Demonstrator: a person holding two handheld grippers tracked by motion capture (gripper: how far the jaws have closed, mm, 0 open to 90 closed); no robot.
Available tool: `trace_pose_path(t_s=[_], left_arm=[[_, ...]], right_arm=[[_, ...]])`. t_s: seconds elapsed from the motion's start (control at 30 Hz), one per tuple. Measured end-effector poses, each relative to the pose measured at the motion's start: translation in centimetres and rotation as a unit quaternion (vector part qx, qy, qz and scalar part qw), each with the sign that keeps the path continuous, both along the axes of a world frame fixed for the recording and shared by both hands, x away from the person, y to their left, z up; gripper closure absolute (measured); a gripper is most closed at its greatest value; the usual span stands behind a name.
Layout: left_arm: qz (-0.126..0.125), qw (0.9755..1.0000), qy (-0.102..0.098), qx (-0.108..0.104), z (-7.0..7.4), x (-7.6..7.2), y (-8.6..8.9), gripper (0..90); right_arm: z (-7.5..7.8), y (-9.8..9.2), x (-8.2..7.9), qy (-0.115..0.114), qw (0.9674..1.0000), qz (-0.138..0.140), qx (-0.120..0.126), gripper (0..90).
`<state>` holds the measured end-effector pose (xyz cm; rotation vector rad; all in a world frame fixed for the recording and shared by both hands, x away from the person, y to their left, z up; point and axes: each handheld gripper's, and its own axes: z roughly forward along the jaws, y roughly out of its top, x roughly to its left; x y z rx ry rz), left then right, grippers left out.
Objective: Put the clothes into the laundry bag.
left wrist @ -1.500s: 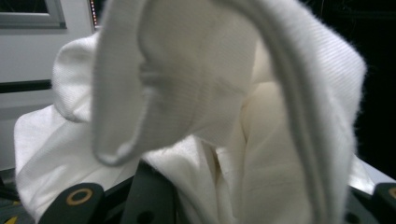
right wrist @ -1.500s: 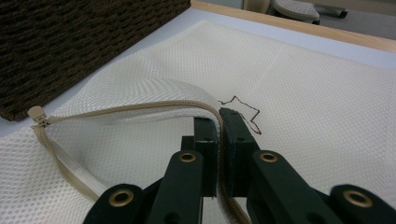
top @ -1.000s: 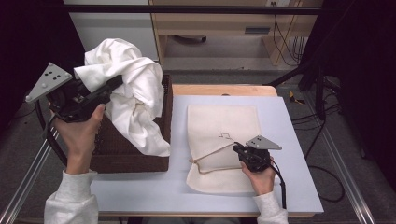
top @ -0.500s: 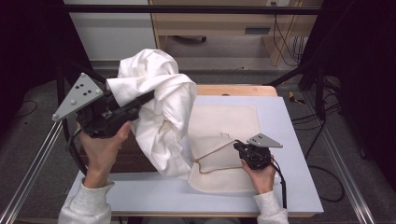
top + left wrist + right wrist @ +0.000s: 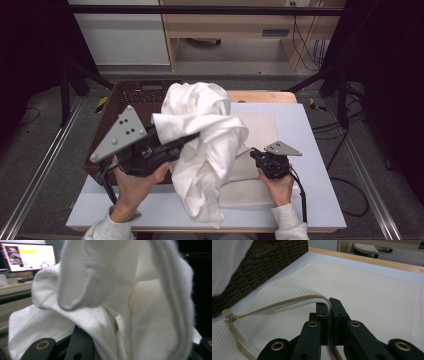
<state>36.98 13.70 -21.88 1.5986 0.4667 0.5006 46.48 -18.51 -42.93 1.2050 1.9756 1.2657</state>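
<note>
While clamped — garment [image 5: 205, 150] draping left claw [image 5: 192, 136]

On the bench [image 5: 320, 150] the basket [image 5: 131, 98] stands at about 10 o'clock, with the mesh bag [image 5: 255, 131] lying flat at 3 o'clock of it. The garment [image 5: 205, 150] hangs above the bench between them, overlapping the bag's 9 o'clock edge, held up by the left gripper [image 5: 192, 137] from 8 o'clock. The right gripper [image 5: 256, 155] sits at the bag's 5 o'clock side, its fingers [image 5: 322, 312] closed on the bag's zipper edge [image 5: 287, 302], raised off the layer beneath.
</note>
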Motion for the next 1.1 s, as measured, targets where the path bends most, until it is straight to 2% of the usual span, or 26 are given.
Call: trace_pose_path(t_s=[0.07, 0.17, 0.2, 0.23, 0.3, 0.33, 0.37, 0.43, 0.5, 0.63, 0.7, 0.77, 0.8, 0.83, 0.93, 0.97, 1.03, 1.07, 1.1], left_arm=[[-0.015, 0.9999, 0.005, 0.002, -0.8, -0.5, -0.7, 66.0], [-0.023, 0.9997, 0.010, 0.003, -1.5, -0.8, -1.3, 66.0], [-0.034, 0.9993, 0.015, 0.004, -2.3, -0.9, -1.9, 66.0], [-0.034, 0.9993, 0.015, 0.004, -2.3, -0.9, -1.9, 66.0], [-0.045, 0.9987, 0.023, 0.004, -3.3, -0.9, -2.6, 66.0], [-0.057, 0.9978, 0.033, 0.007, -4.4, -0.6, -3.4, 66.0], [-0.057, 0.9978, 0.033, 0.007, -4.4, -0.6, -3.4, 66.0], [-0.062, 0.9970, 0.043, 0.016, -5.7, -0.3, -4.2, 66.0], [-0.056, 0.9963, 0.052, 0.039, -7.4, 0.1, -5.3, 65.9], [-0.046, 0.9943, 0.069, 0.068, -9.8, 0.9, -6.3, 65.9], [-0.044, 0.9911, 0.088, 0.089, -11.4, 1.6, -6.8, 65.9], [-0.041, 0.9885, 0.098, 0.108, -12.6, 2.0, -7.2, 65.8], [-0.035, 0.9861, 0.105, 0.124, -13.8, 2.3, -7.6, 65.8], [-0.035, 0.9861, 0.105, 0.124, -13.8, 2.3, -7.6, 65.8], [-0.036, 0.9803, 0.123, 0.150, -15.7, 2.9, -8.5, 65.7], [-0.037, 0.9774, 0.131, 0.162, -16.5, 3.1, -8.9, 65.6], [-0.036, 0.9741, 0.134, 0.178, -17.6, 3.3, -9.6, 65.5], [-0.029, 0.9697, 0.133, 0.203, -18.7, 3.5, -10.4, 65.3], [-0.029, 0.9697, 0.133, 0.203, -18.7, 3.5, -10.4, 65.2]], right_arm=[[0.0, 0.0, 0.2, -0.001, 1.0000, 0.001, 0.005, 87.0], [0.0, 0.0, 0.2, 0.000, 1.0000, 0.000, 0.006, 87.0], [0.1, 0.1, 0.3, -0.002, 1.0000, 0.001, 0.005, 87.0], [0.1, 0.1, 0.3, -0.002, 1.0000, 0.001, 0.005, 87.0], [0.1, 0.1, 0.3, -0.004, 1.0000, 0.001, 0.008, 87.0], [0.0, 0.1, 0.4, -0.004, 0.9999, 0.001, 0.009, 87.0], [0.0, 0.1, 0.4, -0.004, 0.9999, 0.001, 0.009, 87.0], [0.1, 0.1, 0.4, -0.004, 0.9999, 0.000, 0.010, 87.0], [0.1, -0.1, 0.3, -0.004, 0.9999, -0.001, 0.011, 87.1], [0.2, -0.3, 0.3, -0.006, 0.9999, -0.004, 0.015, 87.1], [0.3, -0.5, 0.3, -0.008, 0.9998, -0.004, 0.019, 87.1], [0.3, -0.6, 0.2, -0.007, 0.9998, -0.005, 0.019, 87.1], [0.3, -0.6, 0.2, -0.006, 0.9998, -0.005, 0.019, 87.1], [0.3, -0.6, 0.2, -0.006, 0.9998, -0.005, 0.019, 87.1], [0.2, -0.4, 0.3, -0.004, 0.9999, -0.001, 0.016, 87.1], [0.2, -0.3, 0.3, -0.003, 0.9999, -0.001, 0.015, 87.1], [0.1, -0.2, 0.3, -0.002, 0.9999, 0.000, 0.012, 87.1], [0.0, -0.2, 0.3, -0.001, 0.9999, 0.000, 0.010, 87.2], [0.0, -0.2, 0.3, -0.001, 0.9999, 0.000, 0.010, 87.2]])
